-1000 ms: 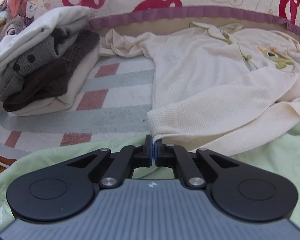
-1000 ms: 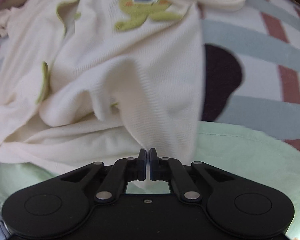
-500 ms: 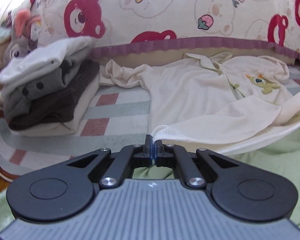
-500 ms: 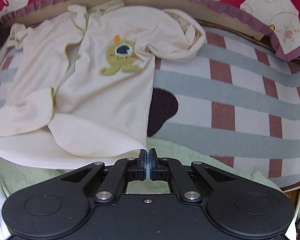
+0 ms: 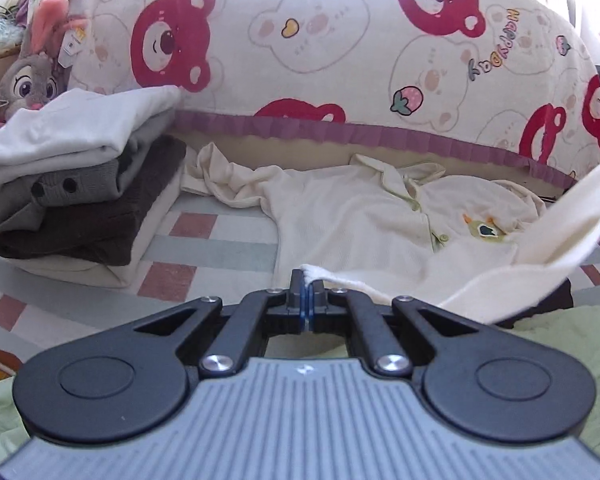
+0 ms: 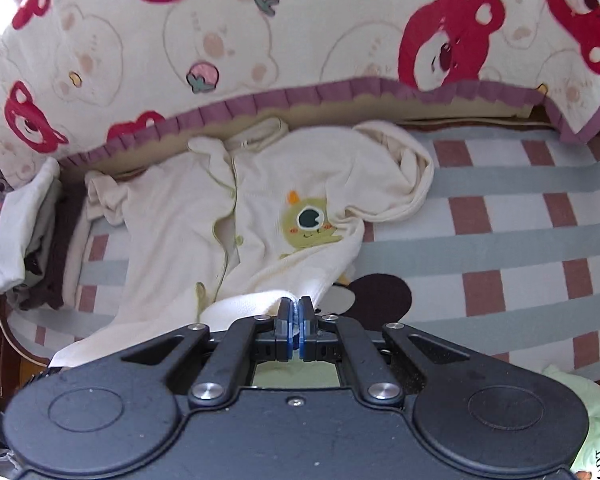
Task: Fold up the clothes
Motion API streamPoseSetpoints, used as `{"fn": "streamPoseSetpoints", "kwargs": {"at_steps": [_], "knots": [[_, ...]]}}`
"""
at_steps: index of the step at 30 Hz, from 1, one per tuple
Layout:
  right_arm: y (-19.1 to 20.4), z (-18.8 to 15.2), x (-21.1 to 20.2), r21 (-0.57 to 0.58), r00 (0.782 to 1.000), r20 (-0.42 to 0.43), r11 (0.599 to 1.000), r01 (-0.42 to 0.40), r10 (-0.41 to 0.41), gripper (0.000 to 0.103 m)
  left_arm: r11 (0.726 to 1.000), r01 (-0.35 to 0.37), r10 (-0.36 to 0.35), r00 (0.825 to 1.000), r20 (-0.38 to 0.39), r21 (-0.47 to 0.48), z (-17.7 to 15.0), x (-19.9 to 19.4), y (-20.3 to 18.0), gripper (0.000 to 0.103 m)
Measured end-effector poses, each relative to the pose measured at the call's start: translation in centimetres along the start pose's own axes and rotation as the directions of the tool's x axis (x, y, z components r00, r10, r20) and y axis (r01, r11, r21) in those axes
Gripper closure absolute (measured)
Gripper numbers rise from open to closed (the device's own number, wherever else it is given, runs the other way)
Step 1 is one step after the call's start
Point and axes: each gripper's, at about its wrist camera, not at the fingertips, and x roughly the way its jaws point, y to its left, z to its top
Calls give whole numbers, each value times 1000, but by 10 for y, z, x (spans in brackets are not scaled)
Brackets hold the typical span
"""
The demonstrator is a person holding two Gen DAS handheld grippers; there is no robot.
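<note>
A cream pajama top with a green monster patch lies spread on the striped bed cover, collar toward the pillow. My left gripper is shut on the left corner of its bottom hem. My right gripper is shut on the right corner of the hem. Both hold the hem lifted off the bed, and the raised edge stretches between them across the right of the left wrist view. The top also shows in the right wrist view.
A stack of folded clothes stands at the left of the bed. A bear-print quilt rises behind the top. A plush rabbit sits at the far left. Light green fabric lies at the near edge.
Both grippers have risen and pulled back, lifting the hem off the bed. The views have tilted up, so the quilt now fills the background.
</note>
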Motion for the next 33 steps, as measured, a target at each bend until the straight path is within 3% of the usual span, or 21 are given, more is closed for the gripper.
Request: {"fn": "streamPoseSetpoints", "kwargs": {"at_steps": [5,7,9,11,16,20,23,27,30,33], "knots": [[-16,-63,24,-110,991,78,987,115,-107,100,991,12,-9,1000,-23,134,-37,-14,-13,102],[-20,-90,47,-129,990,91,984,119,-108,100,982,19,-1,996,-94,188,-59,-3,-17,102],[-25,-109,72,-71,996,62,995,72,-68,100,987,49,-18,980,-197,155,-76,12,-14,102],[-30,-125,89,-41,996,57,997,70,-67,100,989,55,-21,971,-238,134,-84,19,-11,102],[-48,-163,105,47,985,108,990,132,-136,100,991,63,-33,971,-237,118,-86,20,-4,101],[-58,-184,103,49,952,219,977,207,-213,100,992,88,-61,961,-270,90,-89,23,1,99],[-69,-194,104,51,947,290,990,131,-140,98,990,118,-92,956,-279,79,-91,26,4,99],[-78,-201,113,75,951,301,996,47,-67,92,990,127,-107,959,-263,59,-95,26,6,98],[-78,-204,119,67,954,291,996,52,-70,90,991,114,-92,961,-262,71,-95,30,2,95],[-77,-208,127,16,961,260,996,92,-92,81,989,93,-61,964,-257,115,-94,33,-4,93]]}}
